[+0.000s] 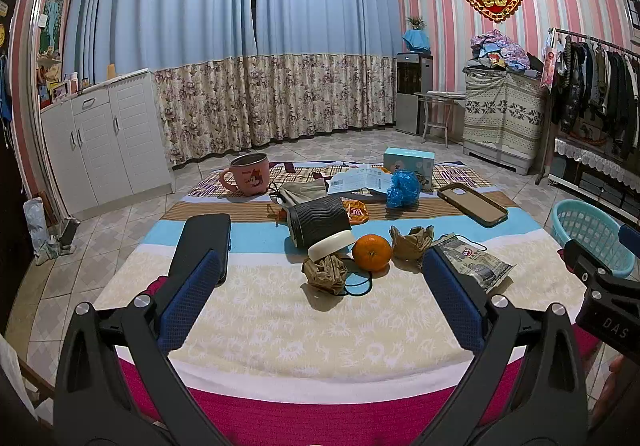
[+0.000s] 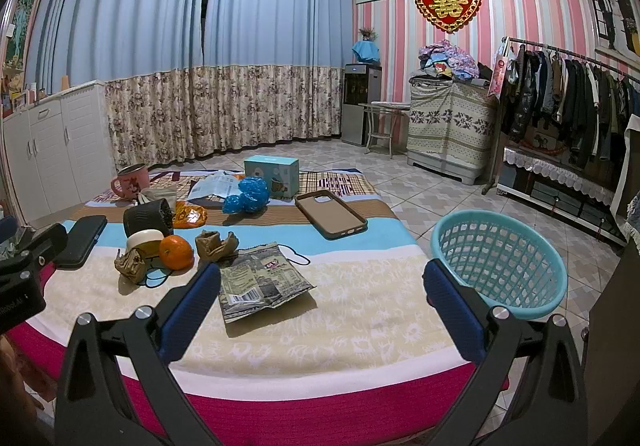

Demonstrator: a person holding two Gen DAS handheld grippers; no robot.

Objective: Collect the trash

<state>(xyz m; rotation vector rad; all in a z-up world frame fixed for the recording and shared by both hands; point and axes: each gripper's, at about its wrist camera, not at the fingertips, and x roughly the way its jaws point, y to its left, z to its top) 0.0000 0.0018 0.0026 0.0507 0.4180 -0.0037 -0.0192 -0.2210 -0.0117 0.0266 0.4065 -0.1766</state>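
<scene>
Trash lies on the striped cloth-covered table [image 1: 280, 322]: two crumpled brown paper wads [image 1: 326, 272] [image 1: 412, 242], an empty silver snack wrapper [image 2: 260, 278], a crumpled blue plastic bag [image 2: 248, 196], an orange wrapper [image 2: 190, 216] and a lying black paper cup [image 1: 318, 222]. A teal mesh basket [image 2: 500, 266] stands off the table's right edge. My left gripper [image 1: 320, 278] is open and empty, facing the nearer wad. My right gripper [image 2: 320, 282] is open and empty, its left finger beside the snack wrapper.
Also on the table: an orange [image 1: 372, 252], a white round tin [image 1: 330, 244], a black hair tie [image 1: 358, 282], a black case [image 1: 204, 242], a brown phone case [image 2: 330, 212], a pink mug [image 1: 248, 174], a teal box [image 2: 272, 176] and papers [image 1: 360, 180].
</scene>
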